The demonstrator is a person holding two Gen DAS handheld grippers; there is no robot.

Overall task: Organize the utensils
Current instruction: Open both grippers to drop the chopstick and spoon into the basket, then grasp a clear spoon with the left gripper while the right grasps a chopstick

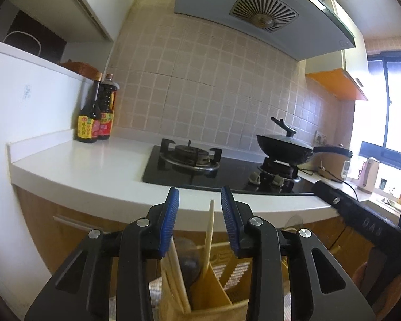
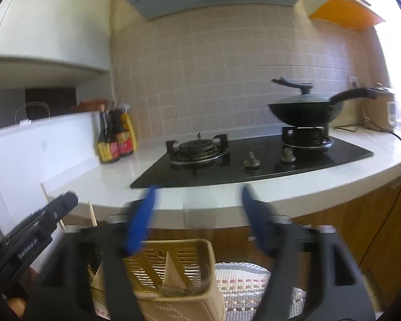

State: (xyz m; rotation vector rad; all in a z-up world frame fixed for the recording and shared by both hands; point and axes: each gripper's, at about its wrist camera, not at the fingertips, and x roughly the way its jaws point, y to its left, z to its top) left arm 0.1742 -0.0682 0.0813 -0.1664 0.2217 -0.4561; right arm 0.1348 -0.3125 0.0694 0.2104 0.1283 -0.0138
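Observation:
In the left wrist view my left gripper (image 1: 199,195) stands open over a tan utensil holder (image 1: 214,291). A pale chopstick (image 1: 210,227) rises out of the holder between the blue pads and touches neither. More chopsticks (image 1: 177,272) lean in the holder's left compartment beside a dark utensil (image 1: 190,264). The right wrist view is blurred. There my right gripper (image 2: 197,195) is open wide with nothing between its fingers, above the slotted holder (image 2: 173,264). The left gripper's black body (image 2: 37,227) lies at the left, with chopstick tips (image 2: 92,212) behind it.
The holder stands on a woven mat (image 2: 243,286) below the white counter's front edge (image 1: 107,187). On the counter are a black gas hob (image 1: 200,165), a lidded wok (image 1: 283,147), two sauce bottles (image 1: 93,117) and a rice cooker (image 1: 334,165). Wooden cabinet doors (image 2: 361,219) stand behind.

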